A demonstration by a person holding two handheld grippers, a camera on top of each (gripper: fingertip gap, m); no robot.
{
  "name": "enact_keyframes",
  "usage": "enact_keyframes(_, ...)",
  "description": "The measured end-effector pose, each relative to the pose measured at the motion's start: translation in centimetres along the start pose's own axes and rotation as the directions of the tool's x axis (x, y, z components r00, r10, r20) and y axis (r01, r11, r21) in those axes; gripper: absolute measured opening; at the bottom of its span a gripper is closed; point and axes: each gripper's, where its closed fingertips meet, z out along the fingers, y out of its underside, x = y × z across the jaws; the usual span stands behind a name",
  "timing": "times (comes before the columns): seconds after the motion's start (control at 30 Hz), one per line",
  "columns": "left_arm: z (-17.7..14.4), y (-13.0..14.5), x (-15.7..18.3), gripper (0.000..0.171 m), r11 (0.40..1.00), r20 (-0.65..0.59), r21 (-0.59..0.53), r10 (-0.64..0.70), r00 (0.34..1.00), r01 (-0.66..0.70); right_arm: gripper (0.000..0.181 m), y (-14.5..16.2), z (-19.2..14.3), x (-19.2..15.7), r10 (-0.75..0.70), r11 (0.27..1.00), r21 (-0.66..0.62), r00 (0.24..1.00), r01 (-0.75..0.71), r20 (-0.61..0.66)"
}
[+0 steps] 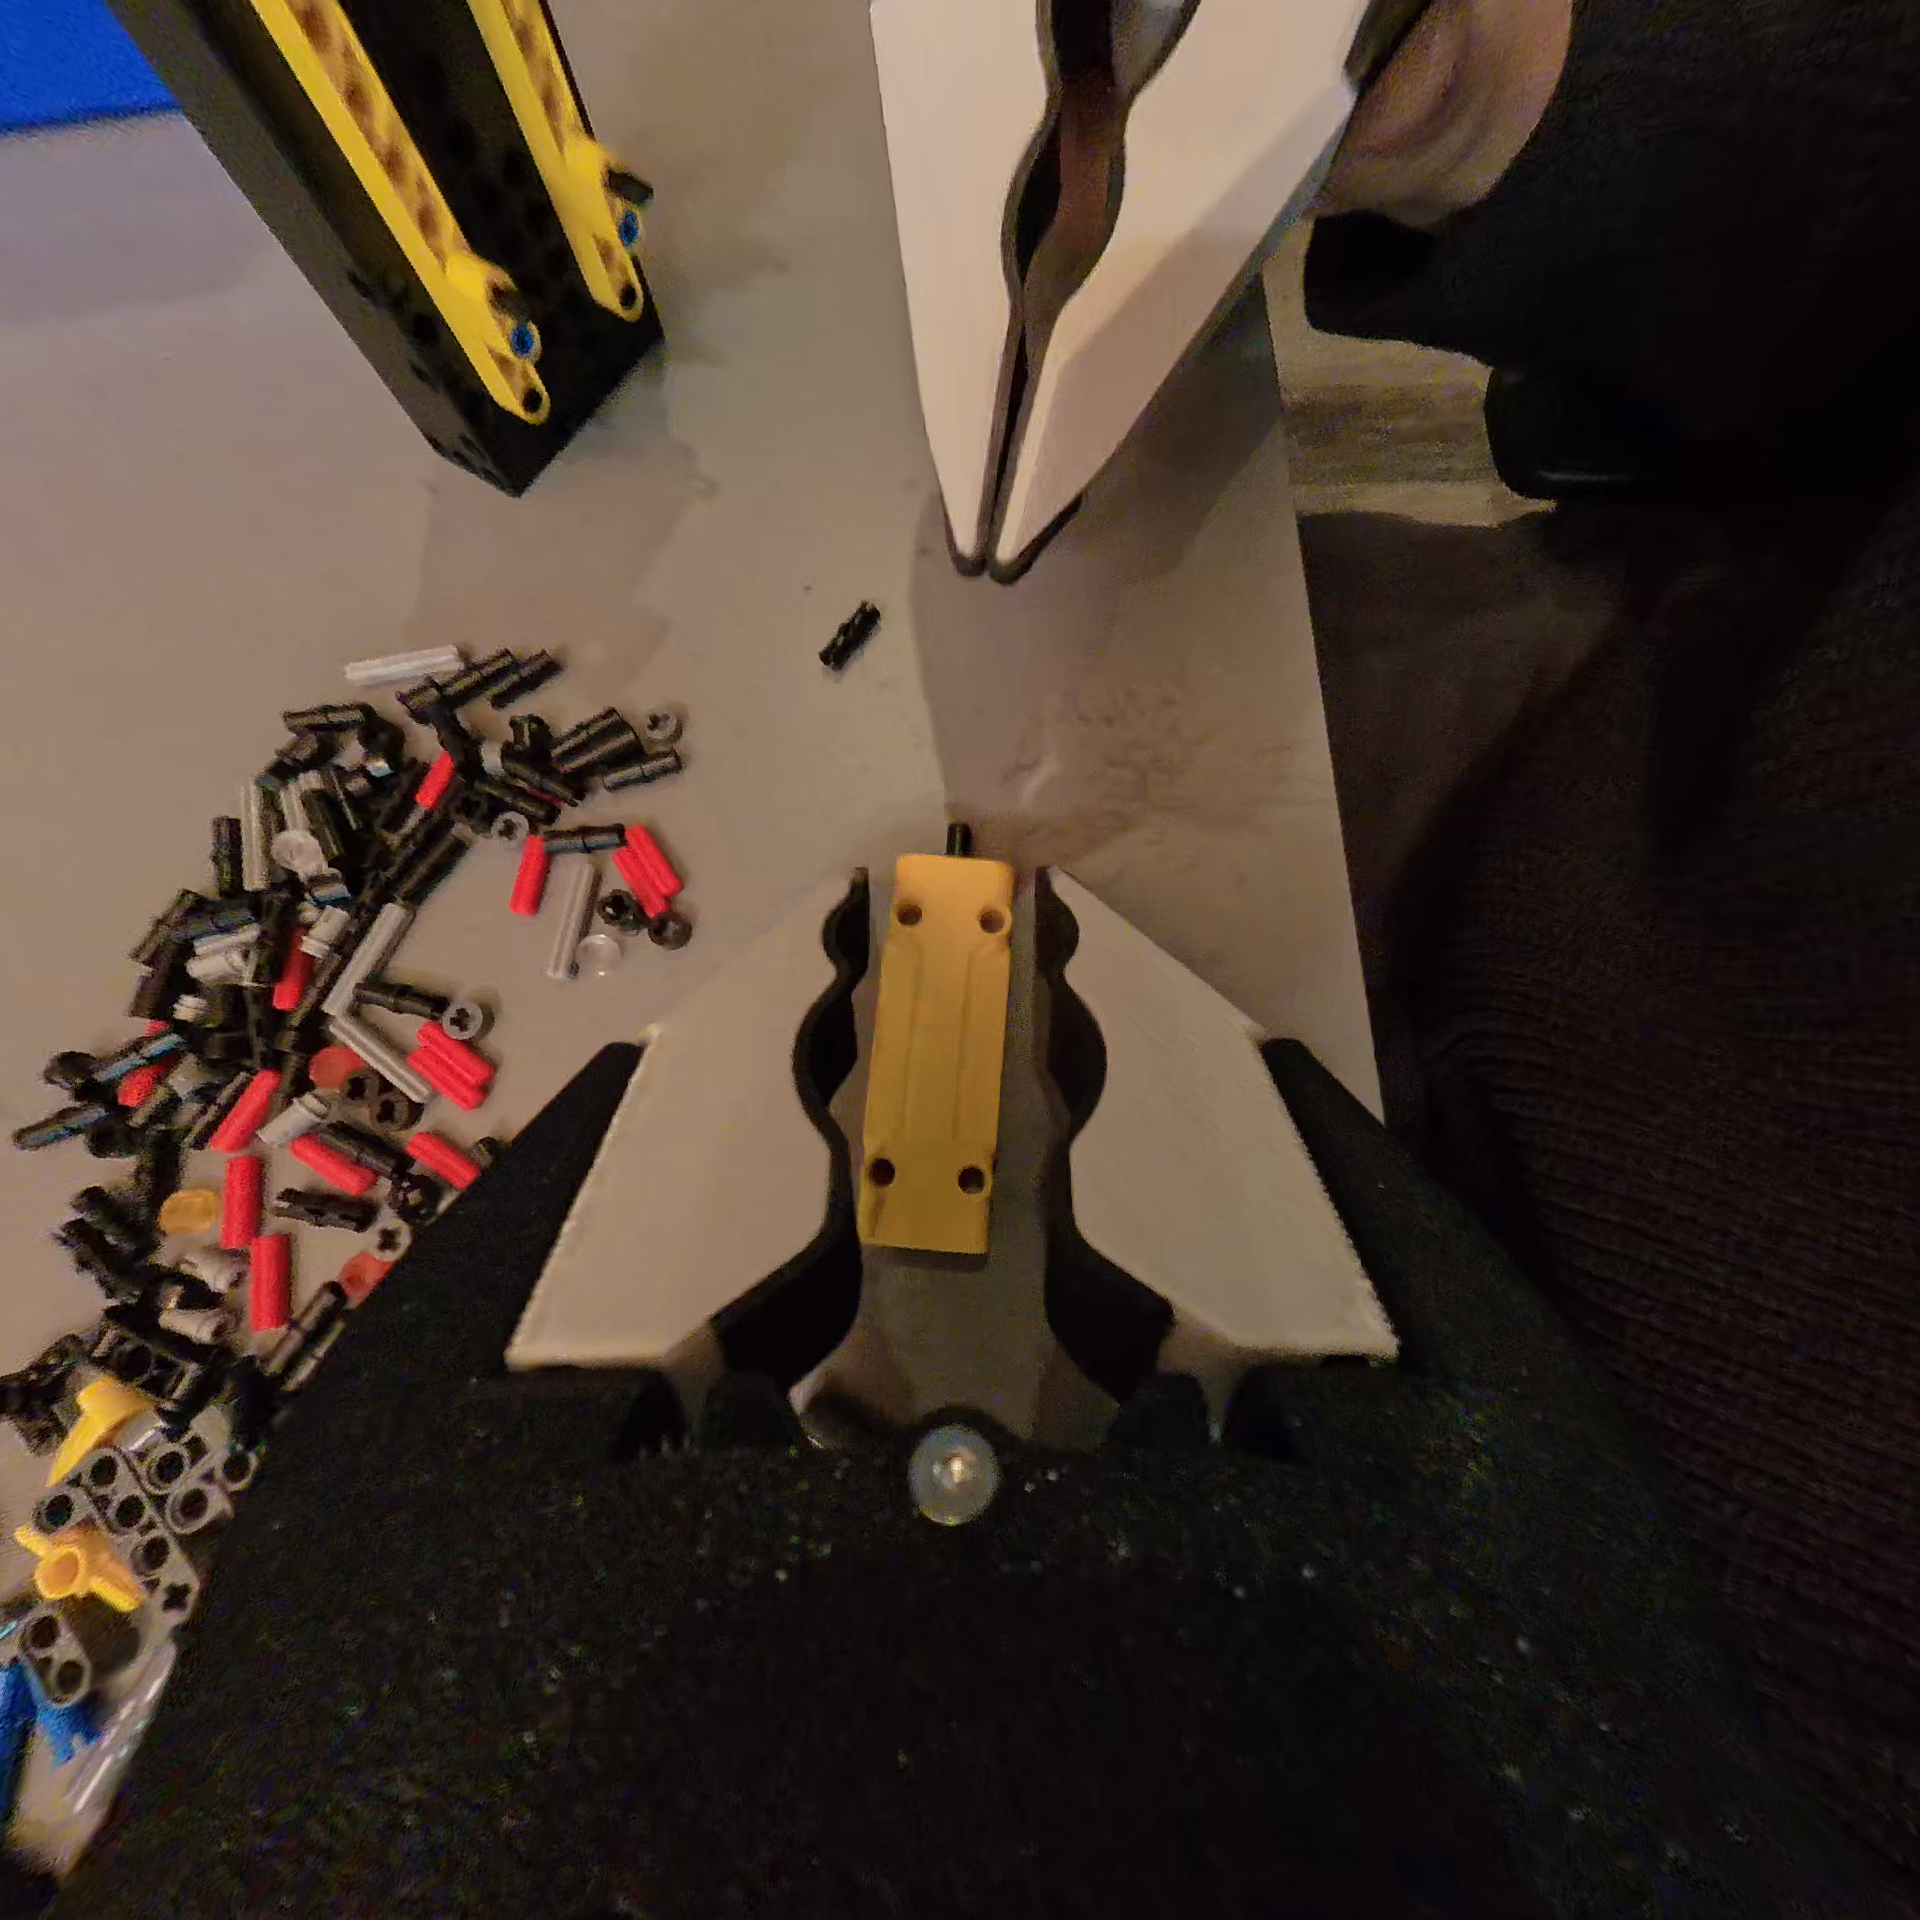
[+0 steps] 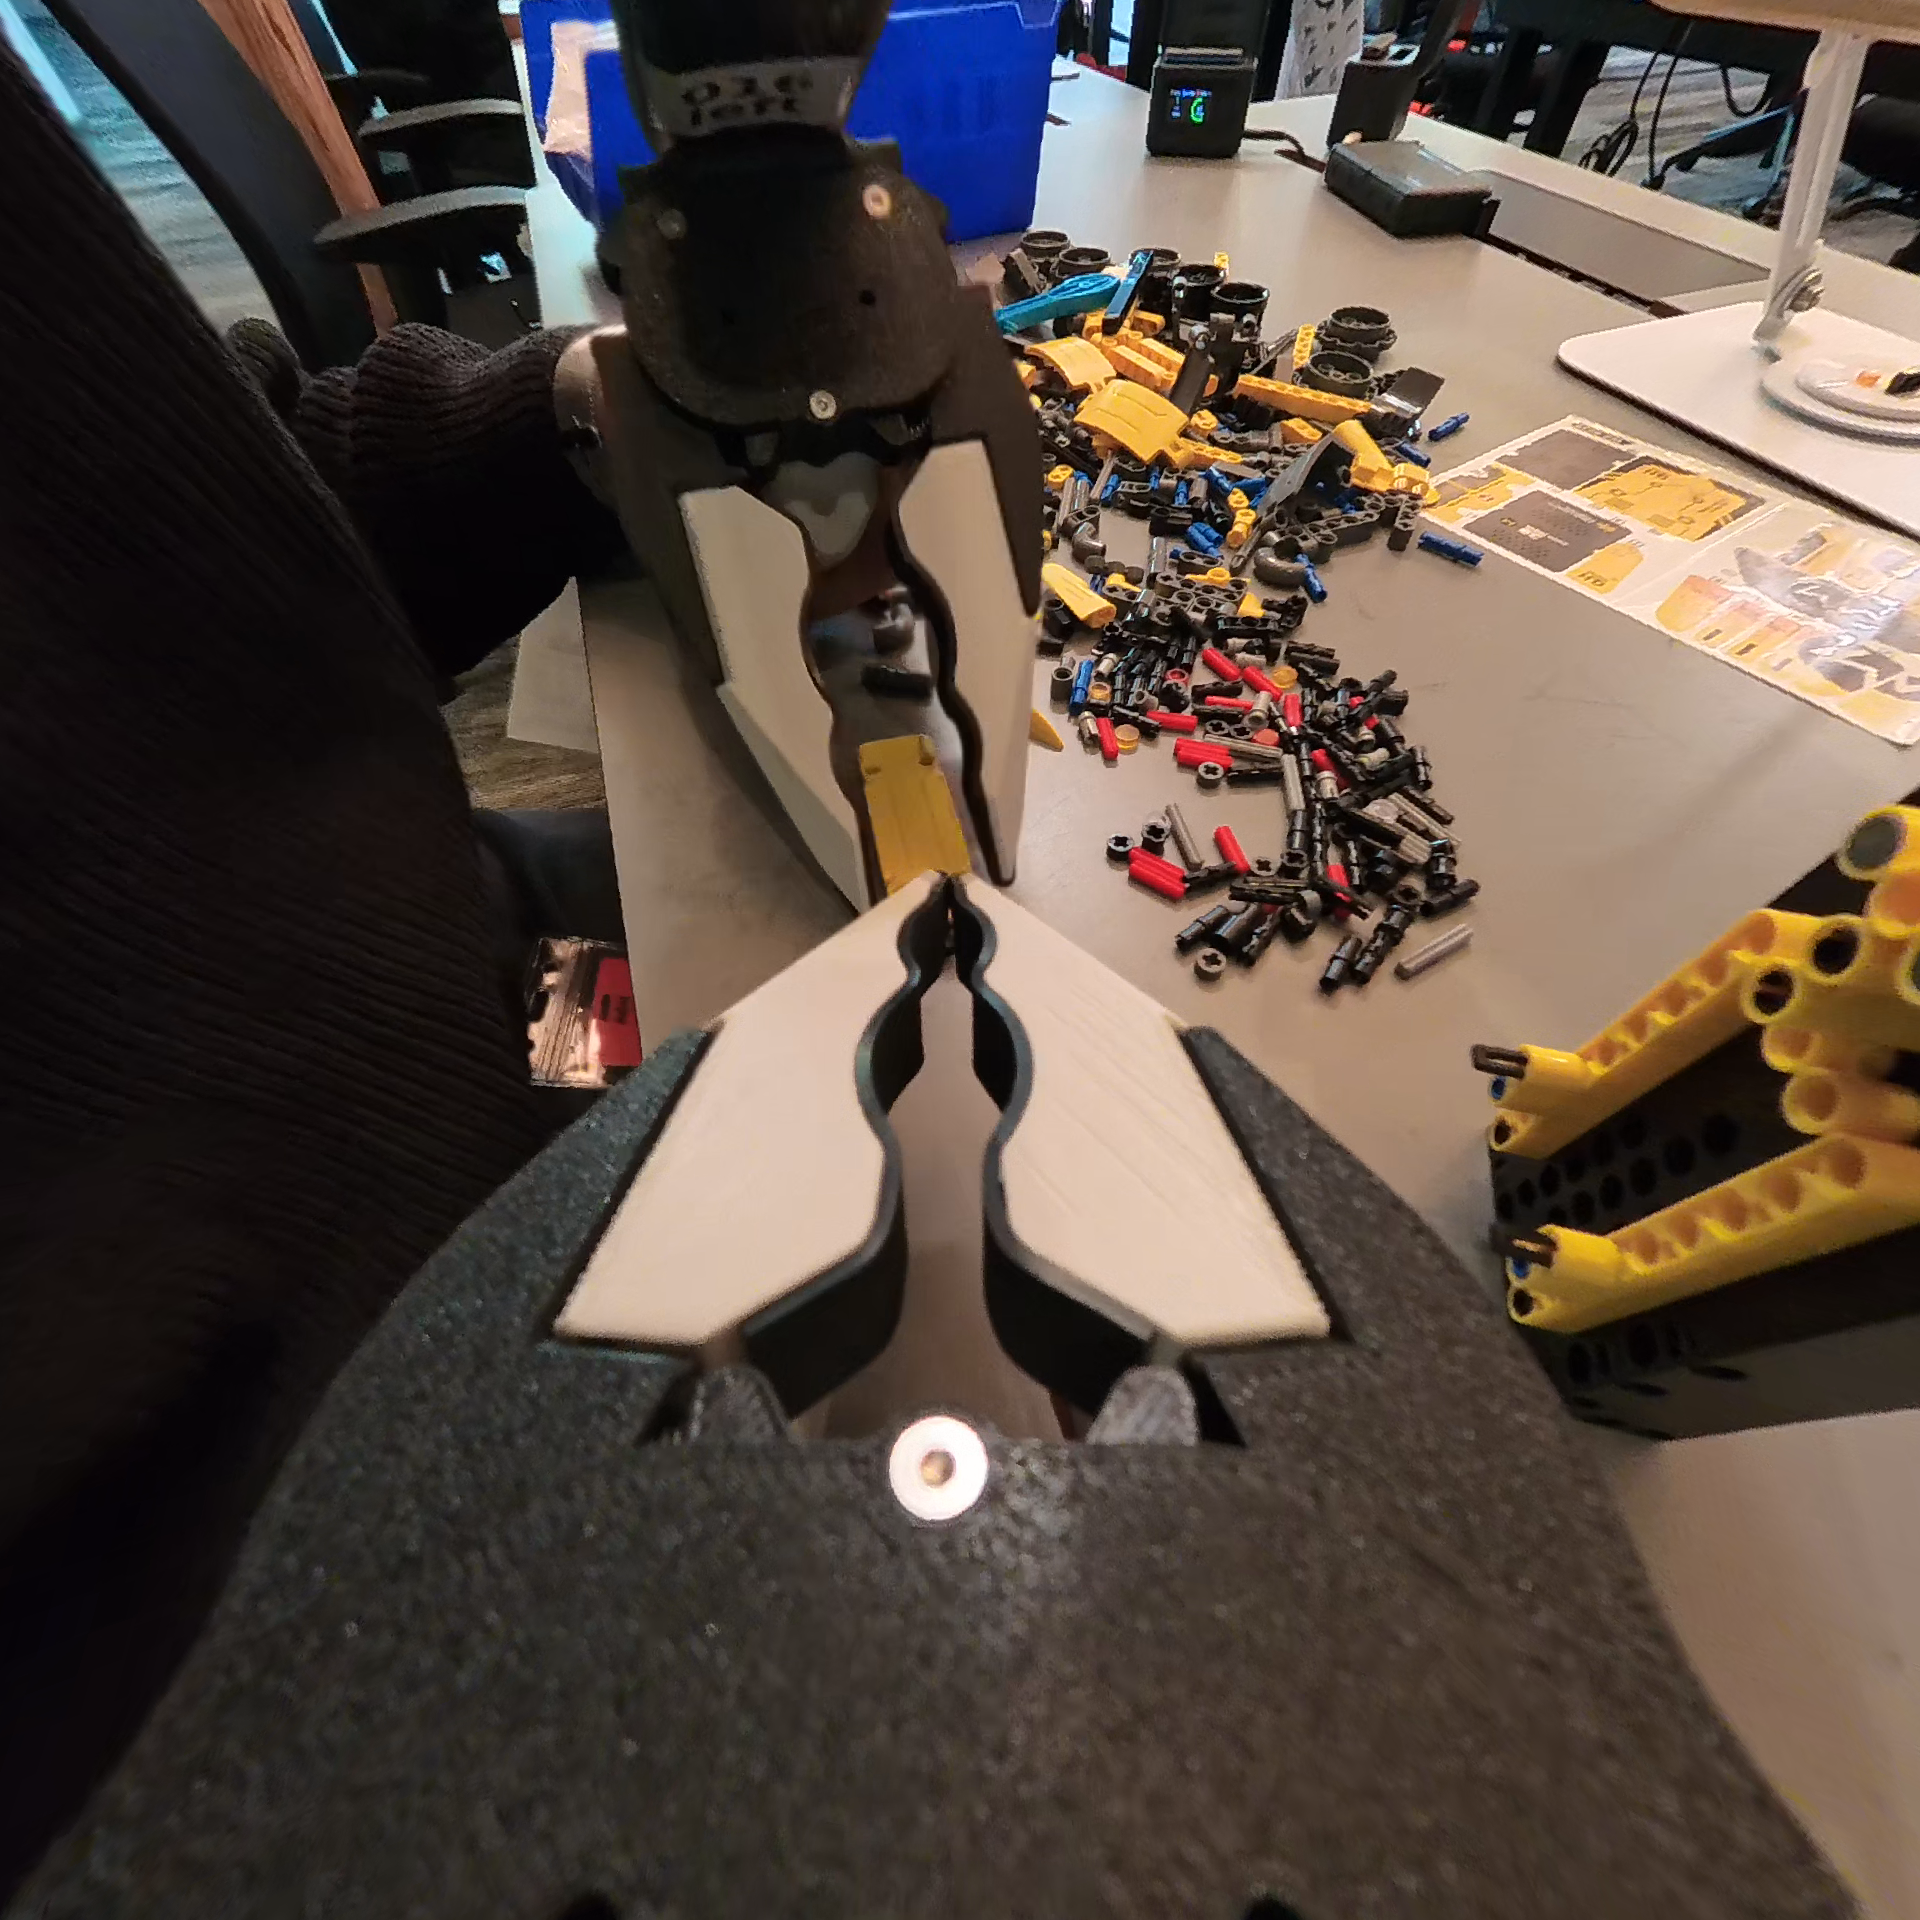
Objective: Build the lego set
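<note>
My left gripper [image 1: 951, 878] is shut on a flat yellow panel piece [image 1: 935, 1049] that lies lengthwise between its fingers. A short black pin [image 1: 958, 834] sticks out of the panel's far end. My right gripper [image 1: 987, 566] comes in from above with its jaws shut and nothing visible between them, a little beyond the panel's tip. A loose black pin [image 1: 849, 634] lies on the grey table [image 1: 208, 582] beside it. In the right wrist view my right gripper [image 2: 948, 883] is shut, its tips close to the end of the yellow panel [image 2: 912, 821] held by the left gripper [image 2: 930, 868].
A pile of small red, black and grey pins [image 1: 343, 987] lies left. A black block with yellow beams [image 1: 436, 239] stands behind it and shows in the right wrist view [image 2: 1714, 1195]. A printed sheet [image 2: 1714, 582], a blue bin [image 2: 935, 114] and a white stand base [image 2: 1714, 384] lie farther off. A person's dark sleeve [image 1: 1662, 935] is at the table edge. The left gripper's tips are roughly 6 centimeters from the right gripper's. The loose black pin [image 1: 849, 634] is about equally far from each gripper, around 6 centimeters.
</note>
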Motion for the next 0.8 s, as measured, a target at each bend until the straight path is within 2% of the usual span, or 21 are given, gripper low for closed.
enact_keyframes(0.23, -2.0, -1.9, -1.3, 0.034, 0.992, 0.068, 0.128, -0.013, 0.998, 0.004, 0.000, 0.4, 0.4, 0.2, -0.015, 0.999, -0.035, 1.000, 0.014, -0.023)
enact_keyframes(0.4, -6.3, -0.8, -5.7, 0.034, 0.982, 0.226, 0.186, -0.073, 0.971, 0.031, 0.000, 0.5, 0.4, 0.3, -0.028, 0.999, -0.040, 0.999, 0.026, -0.041)
enact_keyframes(0.5, -11.1, 1.2, -9.2, 0.034, 0.972, 0.353, 0.224, -0.151, 0.923, 0.073, 0.000, 0.1, 0.1, 0.4, -0.022, 1.000, -0.008, 0.999, 0.022, -0.048)
enact_keyframes(0.63, -16.7, 5.8, -12.9, 0.033, 0.956, 0.469, 0.248, -0.259, 0.844, 0.155, 0.001, -0.5, -0.5, 0.7, 0.018, 0.999, 0.041, 0.999, -0.017, -0.036)
enact_keyframes(0.73, -18.7, 8.9, -14.2, 0.032, 0.950, 0.500, 0.242, -0.297, 0.813, 0.198, 0.002, -0.5, -0.5, 0.9, 0.030, 0.999, 0.046, 0.999, -0.028, -0.040)
enact_keyframes(0.8, -19.3, 9.7, -14.1, 0.031, 0.941, 0.466, 0.260, -0.317, 0.826, 0.215, 0.002, -0.4, -0.4, 1.0, 0.030, 0.999, 0.035, 0.998, -0.028, -0.053)
